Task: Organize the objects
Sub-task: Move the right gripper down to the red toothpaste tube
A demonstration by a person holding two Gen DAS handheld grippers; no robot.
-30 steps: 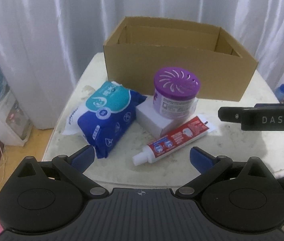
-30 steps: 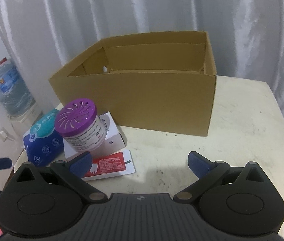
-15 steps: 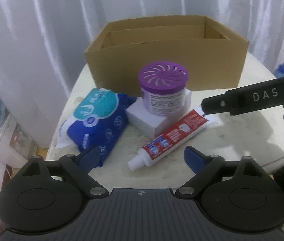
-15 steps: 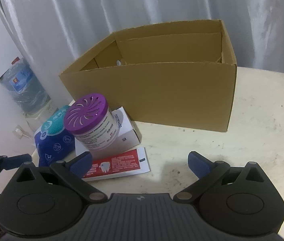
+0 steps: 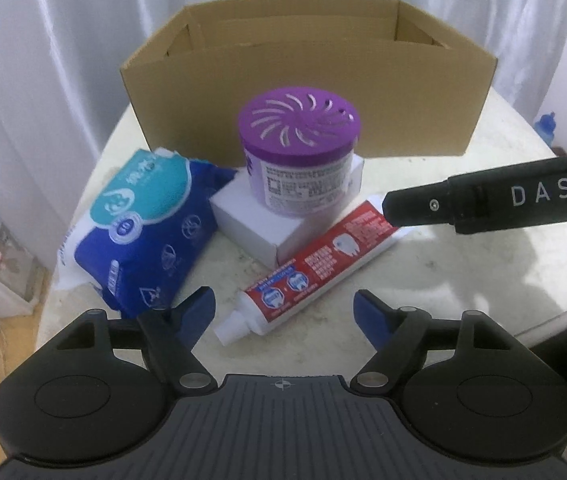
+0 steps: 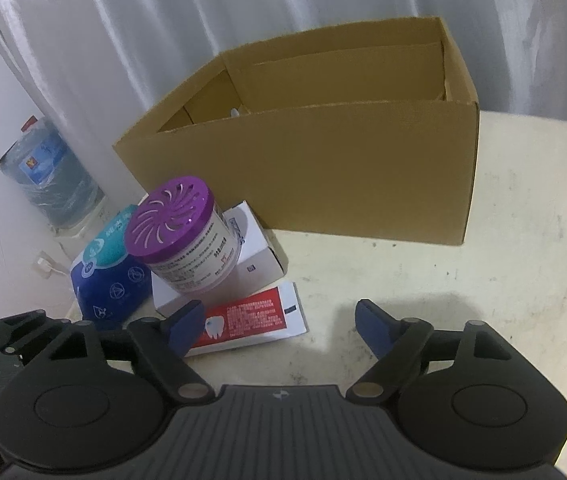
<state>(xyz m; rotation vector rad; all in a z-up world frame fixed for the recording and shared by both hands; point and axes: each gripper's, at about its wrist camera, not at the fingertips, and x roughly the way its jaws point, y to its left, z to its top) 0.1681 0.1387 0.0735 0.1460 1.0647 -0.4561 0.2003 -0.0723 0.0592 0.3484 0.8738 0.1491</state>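
Note:
A red-and-white toothpaste tube (image 5: 315, 272) lies on the table, cap toward me. Its cap end shows between the fingertips of my left gripper (image 5: 283, 306), which hovers above it with jaws closing and pads touching nothing. Behind the tube, a purple-lidded jar (image 5: 299, 160) stands on a white box (image 5: 251, 220), beside a blue wipes pack (image 5: 143, 220). An open cardboard box (image 5: 303, 92) stands behind them. My right gripper (image 6: 279, 316) hovers over the tube's flat end (image 6: 255, 318), jaws closing on nothing. One of its black fingers (image 5: 423, 204) reaches in over the tube.
The white table (image 6: 503, 280) has bare, stained surface to the right of the cardboard box (image 6: 323, 168). White curtains hang behind. A large water bottle (image 6: 43, 176) stands off the table's left edge. A small blue bottle (image 5: 545, 126) sits beyond the right edge.
My left gripper has come down and closer to the toothpaste, and its jaws have narrowed. The right gripper's jaws have narrowed too, and its finger reaches farther over the tube.

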